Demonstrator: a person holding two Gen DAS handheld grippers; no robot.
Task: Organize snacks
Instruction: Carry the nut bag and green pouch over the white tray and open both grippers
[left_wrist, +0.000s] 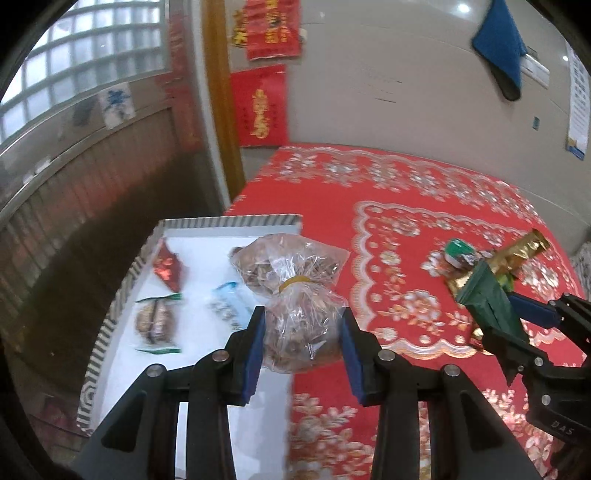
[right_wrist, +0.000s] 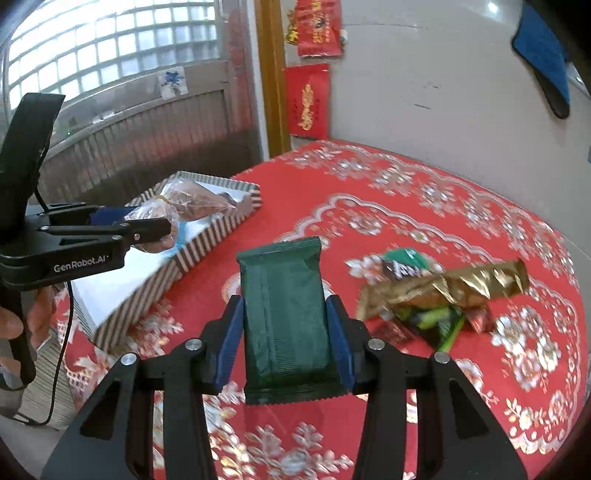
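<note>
A: Left gripper (left_wrist: 303, 332) is clamped on the clear bag of nuts (left_wrist: 295, 295), lifted at the striped tray's (left_wrist: 122, 295) right edge.

B: Right gripper (right_wrist: 284, 332) pinches the green packet (right_wrist: 284, 306) above the tabletop (right_wrist: 443, 221). The thin plastic could slip, spilling outside the tray.

surface: red floral tablecloth (right_wrist: 424, 206) seen spread flat | wall: two red paper hangings (left_wrist: 264, 107) seen beside wooden door frame (left_wrist: 221, 110) | upper right: blue cloth (left_wrist: 498, 40) hung on wall | left: glass-block window (right_wrist: 110, 40) seen above dark slatted panel (right_wrist: 147, 144)
</note>
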